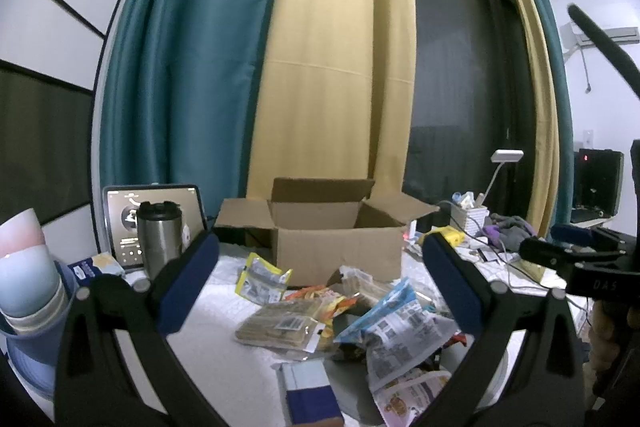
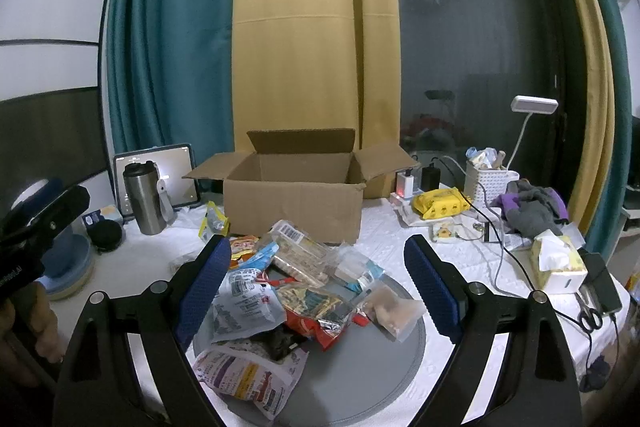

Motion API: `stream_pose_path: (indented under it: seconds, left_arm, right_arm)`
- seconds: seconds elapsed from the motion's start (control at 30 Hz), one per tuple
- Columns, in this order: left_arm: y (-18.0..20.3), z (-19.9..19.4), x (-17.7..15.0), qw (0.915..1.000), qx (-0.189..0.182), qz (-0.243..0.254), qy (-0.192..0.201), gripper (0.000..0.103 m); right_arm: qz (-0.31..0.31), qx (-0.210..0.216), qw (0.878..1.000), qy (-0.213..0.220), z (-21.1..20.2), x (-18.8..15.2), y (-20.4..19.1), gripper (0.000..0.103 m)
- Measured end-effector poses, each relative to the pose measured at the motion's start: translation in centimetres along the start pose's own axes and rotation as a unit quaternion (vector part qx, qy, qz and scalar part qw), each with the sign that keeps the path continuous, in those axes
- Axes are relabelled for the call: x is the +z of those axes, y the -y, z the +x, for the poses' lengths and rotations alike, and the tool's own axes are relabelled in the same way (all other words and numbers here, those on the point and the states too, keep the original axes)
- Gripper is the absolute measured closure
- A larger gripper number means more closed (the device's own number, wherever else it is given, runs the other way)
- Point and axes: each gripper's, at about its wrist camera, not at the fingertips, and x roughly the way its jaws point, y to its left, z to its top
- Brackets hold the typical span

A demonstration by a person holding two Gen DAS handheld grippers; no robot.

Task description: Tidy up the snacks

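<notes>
An open cardboard box (image 1: 340, 247) (image 2: 292, 203) stands at the back of the white table, flaps up. In front of it a heap of snack packets (image 1: 344, 315) (image 2: 296, 291) lies partly on a grey round mat (image 2: 360, 367). A yellow pouch (image 1: 260, 277) (image 2: 214, 221) lies left of the box. My left gripper (image 1: 320, 291) hovers open above the heap, nothing between its blue pads. My right gripper (image 2: 316, 287) is also open over the pile, holding nothing. The right tool (image 1: 576, 259) shows at the edge of the left wrist view.
A steel tumbler (image 1: 160, 243) (image 2: 144, 199) and a tablet (image 2: 160, 175) stand at the back left, stacked bowls (image 1: 28, 279) further left. A yellow wipes pack (image 2: 440, 205), white basket (image 2: 488, 183), desk lamp (image 2: 532, 107), cables, tissue box (image 2: 558, 263) and scissors (image 2: 592, 315) crowd the right.
</notes>
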Motion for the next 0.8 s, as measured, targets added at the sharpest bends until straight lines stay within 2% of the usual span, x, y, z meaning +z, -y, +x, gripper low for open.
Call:
stream_pose_path:
  seconds: [0.8]
  left_arm:
    - [0.06,-0.08,-0.15,1.0000,0.001,-0.001,0.001,0.001]
  right_arm:
    - [0.000,0.001,1.000,0.000,-0.02,-0.11,0.14,0.012]
